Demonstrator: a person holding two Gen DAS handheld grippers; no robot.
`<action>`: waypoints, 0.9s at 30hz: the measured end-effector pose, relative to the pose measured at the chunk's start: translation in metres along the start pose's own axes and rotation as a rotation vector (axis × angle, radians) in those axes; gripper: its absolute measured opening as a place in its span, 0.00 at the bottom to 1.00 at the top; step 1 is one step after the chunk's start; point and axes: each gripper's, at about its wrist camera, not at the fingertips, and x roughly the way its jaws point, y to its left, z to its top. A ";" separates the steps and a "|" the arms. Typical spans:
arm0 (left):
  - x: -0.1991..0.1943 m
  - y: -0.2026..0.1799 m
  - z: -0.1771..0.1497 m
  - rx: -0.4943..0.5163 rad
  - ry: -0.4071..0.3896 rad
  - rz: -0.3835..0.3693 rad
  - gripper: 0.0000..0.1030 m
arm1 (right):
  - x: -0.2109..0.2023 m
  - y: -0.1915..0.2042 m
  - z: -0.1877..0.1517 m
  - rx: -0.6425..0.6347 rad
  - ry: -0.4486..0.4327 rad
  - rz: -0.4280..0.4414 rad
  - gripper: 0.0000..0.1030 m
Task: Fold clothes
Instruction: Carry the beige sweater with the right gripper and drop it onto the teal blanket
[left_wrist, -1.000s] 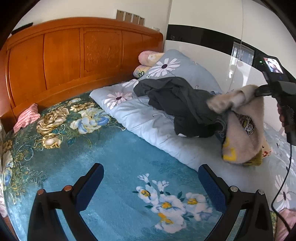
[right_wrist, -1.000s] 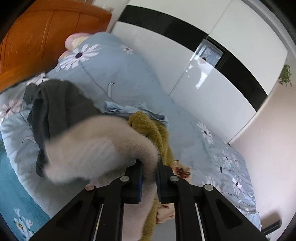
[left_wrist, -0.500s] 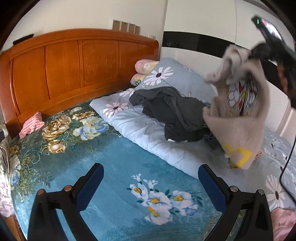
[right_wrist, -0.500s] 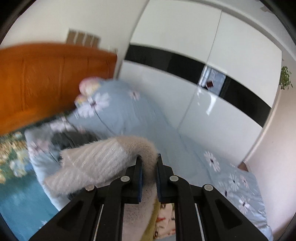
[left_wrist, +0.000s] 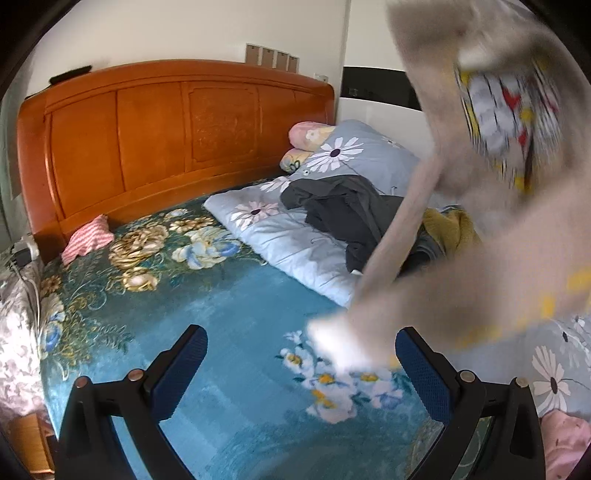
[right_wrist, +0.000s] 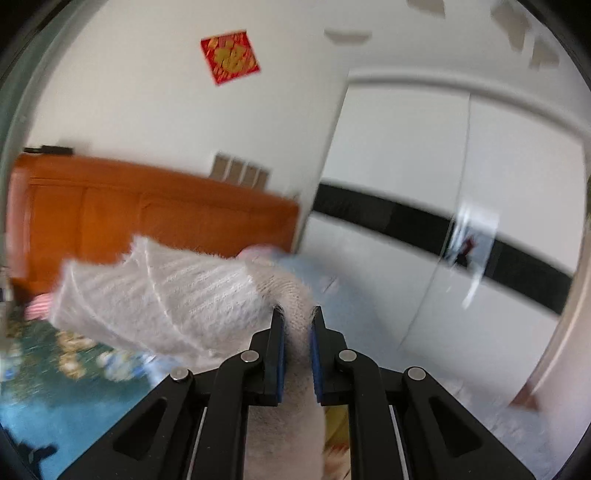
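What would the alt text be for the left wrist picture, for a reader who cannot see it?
A blurred beige sweater with a cartoon print hangs in the air at right, above a bed with a teal floral blanket. The open left gripper frames the foreground; dark clothes lie on a pale blue quilt behind.

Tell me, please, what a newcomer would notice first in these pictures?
The beige sweater fills the right of the left wrist view, hanging blurred in the air, pinched by the right gripper. Behind it stands the orange headboard, and the left gripper gapes over the teal bedspread.
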 end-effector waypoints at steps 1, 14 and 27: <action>-0.002 0.003 -0.002 -0.001 0.001 0.004 1.00 | -0.004 0.001 -0.020 0.024 0.040 0.025 0.11; -0.012 0.011 -0.018 -0.090 0.059 -0.046 1.00 | -0.074 -0.005 -0.375 0.107 0.825 -0.011 0.12; 0.019 -0.072 -0.077 -0.039 0.279 -0.099 1.00 | -0.131 -0.053 -0.421 0.274 0.974 -0.035 0.13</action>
